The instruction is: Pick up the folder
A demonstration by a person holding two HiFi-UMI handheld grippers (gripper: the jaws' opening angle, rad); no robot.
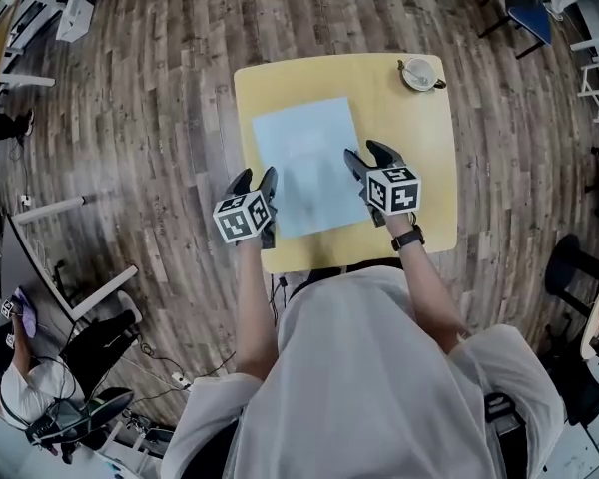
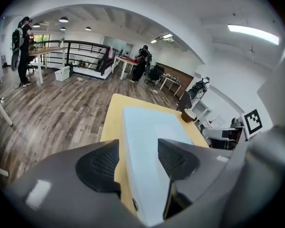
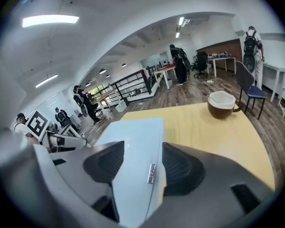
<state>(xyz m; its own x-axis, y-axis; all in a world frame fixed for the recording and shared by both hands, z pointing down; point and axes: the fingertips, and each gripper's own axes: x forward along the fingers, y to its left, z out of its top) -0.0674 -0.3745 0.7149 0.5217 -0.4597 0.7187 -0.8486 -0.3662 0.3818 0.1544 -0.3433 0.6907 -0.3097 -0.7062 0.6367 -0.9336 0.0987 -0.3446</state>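
- The left gripper (image 2: 138, 158) is standing with its jaws moderately apart. The folder (image 2: 147, 132) is lying with its side edge in the gap. A sliver of table (image 2: 109, 122) is showing between the outer pad and that edge, so I judge nothing is clamped.
- The right gripper (image 3: 137, 163) is showing the same. Its jaws are apart and straddling the folder's opposite side edge, and a small metal clasp (image 3: 152, 174) is sitting on that edge just ahead of the pads.
- The folder is lying flat on the table, running forward from both tools. Each tool is straddling one side edge close to a near corner.
- Risk: if the jaws are closing across the flat sheet and not under its edge, the pads may be skating over the cover and leaving it lying. The cause would be a thin, smooth edge resting flush on the top.
- Risk: one tool gripping before the other may be twisting or buckling the folder, or opening it.
- Risk: a pad bearing on the clasp may be slipping off it.
- Risk: a push forward may be sliding the folder toward the cup (image 1: 418, 73), which is standing well ahead and to the right of the right tool.
- The table top is plain yellow and looking smooth.
- A wood-plank floor (image 1: 130, 118) is lying around it, in an open office with desks, a railing (image 2: 85, 49), and people standing far ahead of the tools.
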